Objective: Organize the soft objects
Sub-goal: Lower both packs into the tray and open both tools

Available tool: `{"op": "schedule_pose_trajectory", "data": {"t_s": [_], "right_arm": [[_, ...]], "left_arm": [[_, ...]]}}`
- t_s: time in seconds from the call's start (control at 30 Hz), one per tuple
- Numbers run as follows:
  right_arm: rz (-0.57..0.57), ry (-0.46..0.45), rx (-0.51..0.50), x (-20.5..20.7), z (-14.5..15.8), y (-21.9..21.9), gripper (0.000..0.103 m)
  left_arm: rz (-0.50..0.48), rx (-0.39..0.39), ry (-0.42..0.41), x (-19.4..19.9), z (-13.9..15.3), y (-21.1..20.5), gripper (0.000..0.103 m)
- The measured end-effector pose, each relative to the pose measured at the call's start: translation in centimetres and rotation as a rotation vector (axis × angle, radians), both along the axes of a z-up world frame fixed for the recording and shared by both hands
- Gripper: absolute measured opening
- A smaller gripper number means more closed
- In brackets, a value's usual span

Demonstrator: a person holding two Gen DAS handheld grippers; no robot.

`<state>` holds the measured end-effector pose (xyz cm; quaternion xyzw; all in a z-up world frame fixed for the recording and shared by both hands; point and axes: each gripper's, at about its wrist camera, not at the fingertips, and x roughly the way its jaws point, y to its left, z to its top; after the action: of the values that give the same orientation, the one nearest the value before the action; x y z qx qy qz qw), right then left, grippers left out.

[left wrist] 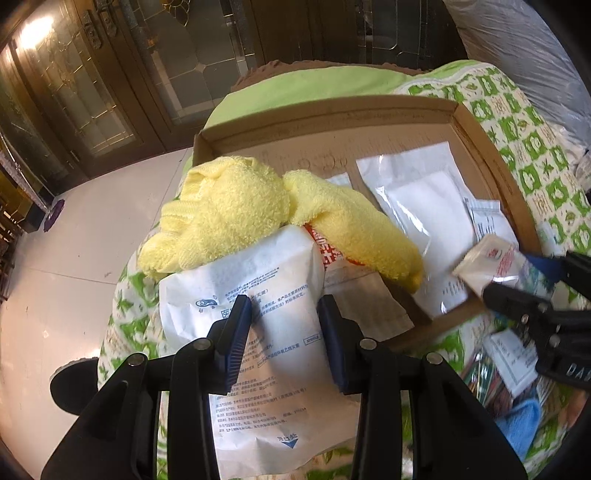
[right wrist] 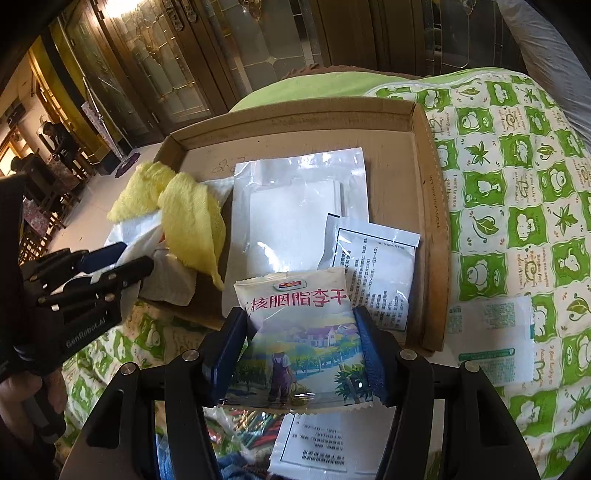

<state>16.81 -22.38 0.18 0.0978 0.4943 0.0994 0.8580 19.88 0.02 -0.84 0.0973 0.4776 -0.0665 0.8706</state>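
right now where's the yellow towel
In the left wrist view the yellow towel lies at the left end of the cardboard tray, draped over its near edge, beside the clear pouch.

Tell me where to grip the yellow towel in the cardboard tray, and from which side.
Grip the yellow towel at its loose hanging end nearest the tray's front edge, coming from above: that flap lies free, while its bunched part rests against the white packet the left claw holds.

Daylit, fairly bright. Lamp glare upper left, sheen on clear pouch. Heavy fisheye bend, black corners. Right gripper motion-blurred in left view; floor washed out.
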Motion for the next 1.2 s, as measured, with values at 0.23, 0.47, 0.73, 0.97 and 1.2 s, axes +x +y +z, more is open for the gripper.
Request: {"op": "schedule_pose_trajectory", "data": {"t_s": [0.23,0.47,0.73,0.97,1.2], "right_arm": [[-0.021,0.002,-0.011,1.6,-0.7,-0.2,0.058],[-0.032,-0.017,-0.014,3.1,-1.5,0.1,0.058],[-0.039,-0.029,-0.006,3.3,-1.8,0.2,0.064],[-0.040,-0.073,-0.025,2.2,-0.5,0.2,0.082],[-0.028,-0.099,-0.036,0.7,0.6,0.3,0.088]], "left_arm": [[0.011,-0.050,-0.017,2.2,0.1,-0.2,0.036],[0.027,-0.057,-0.025,3.7,-0.1,-1.1,0.040],[0.026,-0.015,-0.066,2.3,0.1,-1.6,0.072],[0.063,-0.053,-0.074,1.7,1.1,-0.8,0.074],[0.074,-0.032,-0.088,-0.6,2.1,-0.7,0.074]]}}
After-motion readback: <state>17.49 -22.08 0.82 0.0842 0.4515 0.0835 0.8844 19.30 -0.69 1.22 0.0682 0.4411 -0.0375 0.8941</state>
